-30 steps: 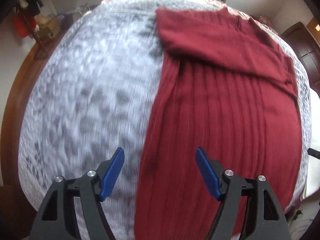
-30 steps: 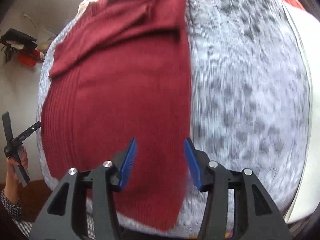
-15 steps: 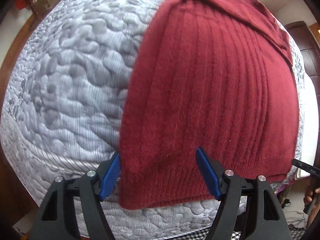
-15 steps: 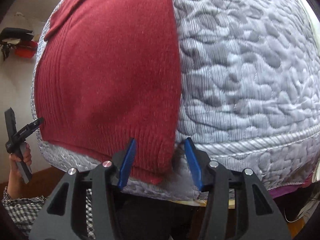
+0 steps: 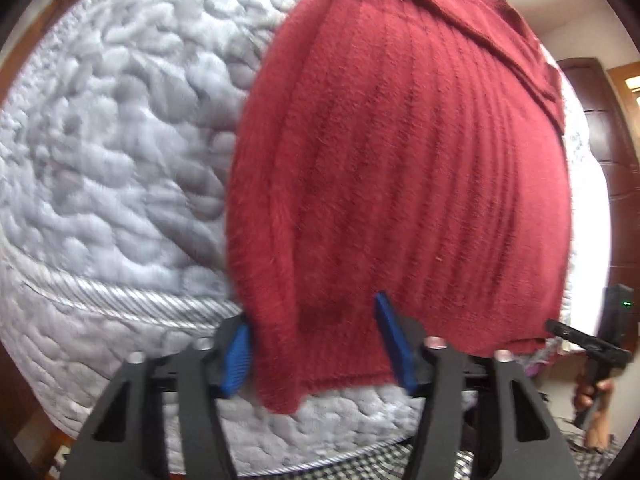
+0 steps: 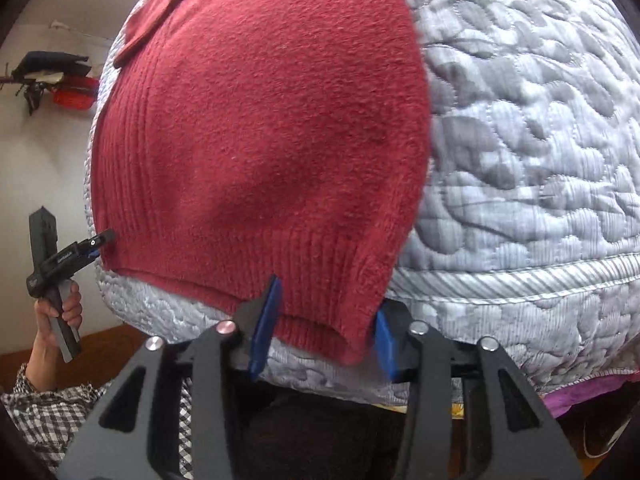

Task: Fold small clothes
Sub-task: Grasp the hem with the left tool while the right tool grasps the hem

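Lying on a grey quilted bedspread (image 5: 112,168), the dark red ribbed knit sweater (image 5: 400,168) has its near left hem corner between the spread-apart blue pads of the left gripper (image 5: 316,344). From the right wrist, the right gripper (image 6: 324,320) likewise straddles the sweater's right hem corner, unclenched.

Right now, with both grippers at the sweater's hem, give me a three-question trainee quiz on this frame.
1. True or false: the red sweater lies on a quilted grey bedspread.
2. Which part of the sweater sits between the left gripper fingers? A) collar B) a bottom hem corner C) sleeve cuff
3. Is the right gripper open or shut?

Key: 1 true; 2 B; 3 open, hem corner between its fingers.
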Demonstrator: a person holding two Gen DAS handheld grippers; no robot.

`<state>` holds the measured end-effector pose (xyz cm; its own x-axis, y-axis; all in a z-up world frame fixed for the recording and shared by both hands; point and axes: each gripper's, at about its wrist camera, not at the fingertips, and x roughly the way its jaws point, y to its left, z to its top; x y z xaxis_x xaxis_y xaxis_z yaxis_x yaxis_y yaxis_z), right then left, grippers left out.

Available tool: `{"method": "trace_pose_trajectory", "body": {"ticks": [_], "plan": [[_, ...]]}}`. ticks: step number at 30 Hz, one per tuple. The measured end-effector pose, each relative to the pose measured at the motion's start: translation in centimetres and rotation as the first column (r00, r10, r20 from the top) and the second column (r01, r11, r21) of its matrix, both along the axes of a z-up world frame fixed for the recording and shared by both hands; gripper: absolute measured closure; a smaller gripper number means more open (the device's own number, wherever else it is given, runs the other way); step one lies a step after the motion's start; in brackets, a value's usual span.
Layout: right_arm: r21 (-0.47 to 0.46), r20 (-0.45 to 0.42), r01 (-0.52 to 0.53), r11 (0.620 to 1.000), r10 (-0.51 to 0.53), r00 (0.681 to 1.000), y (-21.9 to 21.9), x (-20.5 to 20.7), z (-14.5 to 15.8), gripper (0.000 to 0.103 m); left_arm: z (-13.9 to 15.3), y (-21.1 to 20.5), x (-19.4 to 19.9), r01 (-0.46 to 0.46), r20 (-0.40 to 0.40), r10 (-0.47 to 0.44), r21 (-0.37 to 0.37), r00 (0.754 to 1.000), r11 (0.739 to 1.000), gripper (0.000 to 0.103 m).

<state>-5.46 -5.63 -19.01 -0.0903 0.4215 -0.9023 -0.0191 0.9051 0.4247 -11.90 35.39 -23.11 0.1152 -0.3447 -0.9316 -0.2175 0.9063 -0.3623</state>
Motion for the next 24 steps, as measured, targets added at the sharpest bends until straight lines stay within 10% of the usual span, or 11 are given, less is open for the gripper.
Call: {"method": "trace_pose_trajectory", "body": {"ticks": [8,13,24], "plan": [[-0.018,0.004,-0.024,1.000,0.024,1.000,0.3,-0.1,-0.3,0.071,-0.7,1.6,-0.7,-0.010,-0.012,0.010,0.009,1.000,1.000,0.058],[-0.002,-0.007,0.008,1.000,-0.008,1.000,-0.5,-0.2,-0.2,0.095,-0.3,2.0,0.4,-0.028,-0.029,0.029,0.031,0.999,0.999,0.089],[0.108,0.052,0.008,0.994,-0.014,0.999,-1.1,0.5,2.8,0.097,4.3,3.3,0.6,0.002,0.074,0.000,-0.028,0.997,1.000,0.097]]}}
